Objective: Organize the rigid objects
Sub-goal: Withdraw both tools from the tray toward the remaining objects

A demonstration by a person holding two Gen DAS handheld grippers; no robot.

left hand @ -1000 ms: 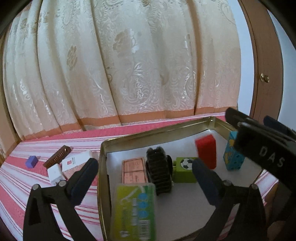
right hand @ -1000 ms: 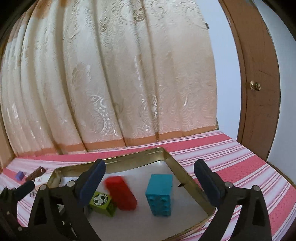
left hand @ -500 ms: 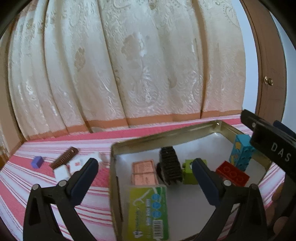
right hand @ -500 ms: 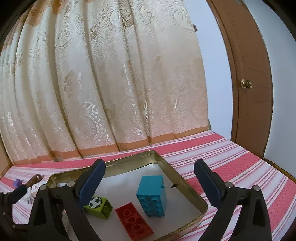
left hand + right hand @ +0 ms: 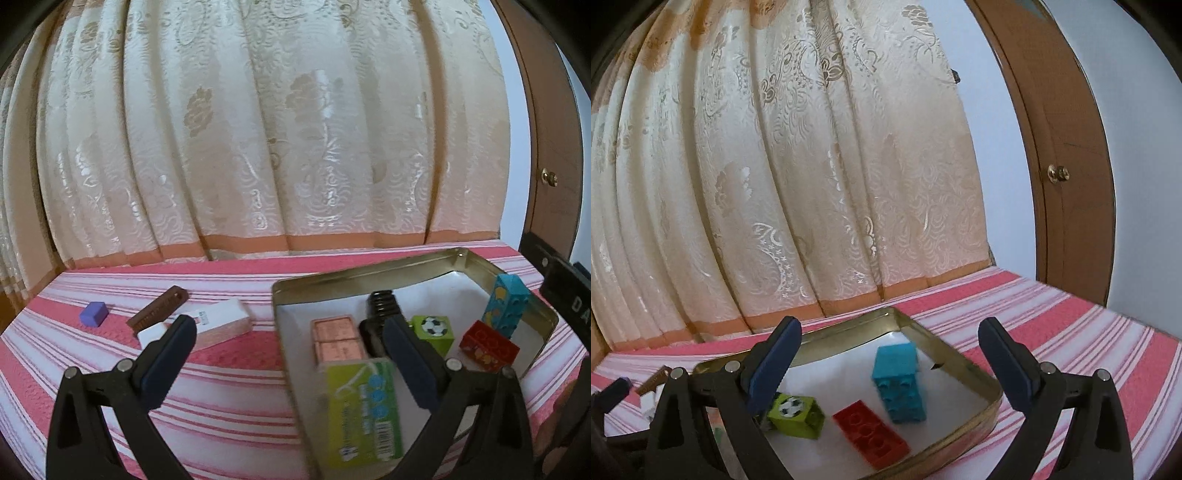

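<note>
A gold metal tin lies on the red striped cloth. In it lie a red brick, an upright blue brick, a green football cube, a black spring clip, a pink stamped block and a green card pack. My left gripper is open and empty over the tin's left wall. My right gripper is open and empty above the tin.
Left of the tin on the cloth lie a white box, a brown comb-like bar, a small white block and a purple cube. A cream curtain hangs behind. A brown door stands at the right.
The red brick left my right gripper, fell from upright and now lies flat in the tin. Both grippers have risen and pulled back; the left one has shifted left.
</note>
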